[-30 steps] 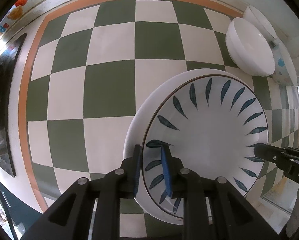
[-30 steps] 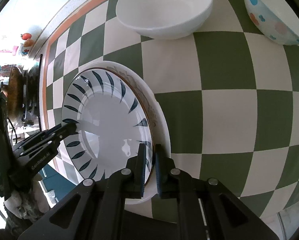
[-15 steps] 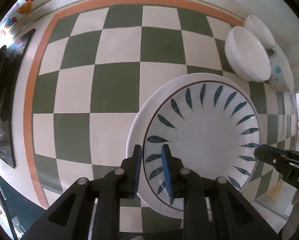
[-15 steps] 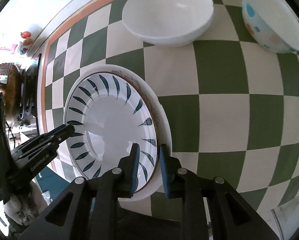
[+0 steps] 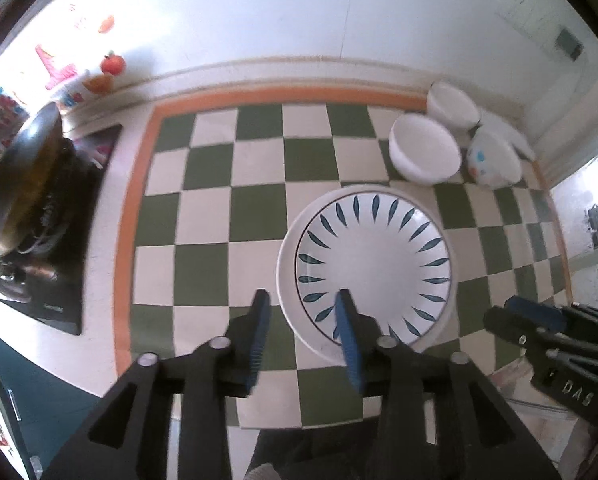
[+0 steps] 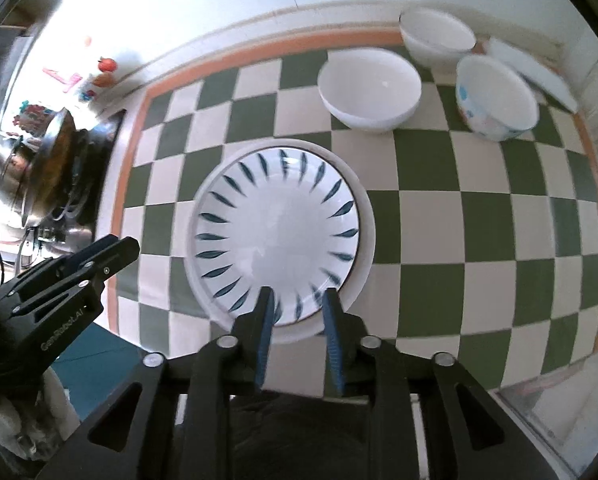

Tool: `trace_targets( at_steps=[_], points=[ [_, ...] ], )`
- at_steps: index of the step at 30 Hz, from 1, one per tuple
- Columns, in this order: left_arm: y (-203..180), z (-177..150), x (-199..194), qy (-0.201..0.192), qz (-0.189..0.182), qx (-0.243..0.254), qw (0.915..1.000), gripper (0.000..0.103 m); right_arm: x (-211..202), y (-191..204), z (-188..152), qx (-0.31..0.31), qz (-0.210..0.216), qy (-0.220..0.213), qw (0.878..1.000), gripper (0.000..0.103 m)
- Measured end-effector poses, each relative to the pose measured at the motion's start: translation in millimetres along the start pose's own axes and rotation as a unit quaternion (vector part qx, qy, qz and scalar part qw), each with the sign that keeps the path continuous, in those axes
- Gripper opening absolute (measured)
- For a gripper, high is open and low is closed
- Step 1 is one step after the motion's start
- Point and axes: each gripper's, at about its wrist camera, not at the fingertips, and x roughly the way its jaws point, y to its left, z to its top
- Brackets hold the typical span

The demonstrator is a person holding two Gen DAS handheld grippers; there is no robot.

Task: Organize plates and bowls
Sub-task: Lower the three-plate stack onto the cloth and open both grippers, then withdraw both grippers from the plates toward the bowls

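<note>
Green and cream squares cover our bench [image 5: 203, 216]. Our leaf plate [image 5: 373, 268] sits on a white plate [image 5: 287, 280], bowls [image 5: 425, 148] at one o'clock. Our left tool [image 5: 301, 314] and right tool [image 6: 297, 306] are opening, holding nothing.

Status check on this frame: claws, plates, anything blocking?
Left claw and right claw opening, nothing gripped. Leaf-pattern plate stacked on white plate. Three bowls behind, white bowl nearest, none blocking.
</note>
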Motion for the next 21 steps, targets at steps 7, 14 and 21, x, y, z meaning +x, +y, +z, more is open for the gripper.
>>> trace_targets(
  at_steps=[7, 14, 21],
  points=[
    [7, -21, -49, -0.042, 0.000, -0.009, 0.9991, 0.086, -57, 24, -48, -0.002, -0.011, -0.051, 0.999, 0.042],
    [4, -44, -76, -0.072, 0.009, 0.001, 0.9974, 0.098, -91, 37, -81, -0.004, -0.020, -0.089, 0.996, 0.079],
    [-2, -59, -88, -0.075, 0.006, 0.005, 0.9972, 0.100, -100, 32, -93, 0.007, -0.018, -0.108, 0.994, 0.090]
  ],
)
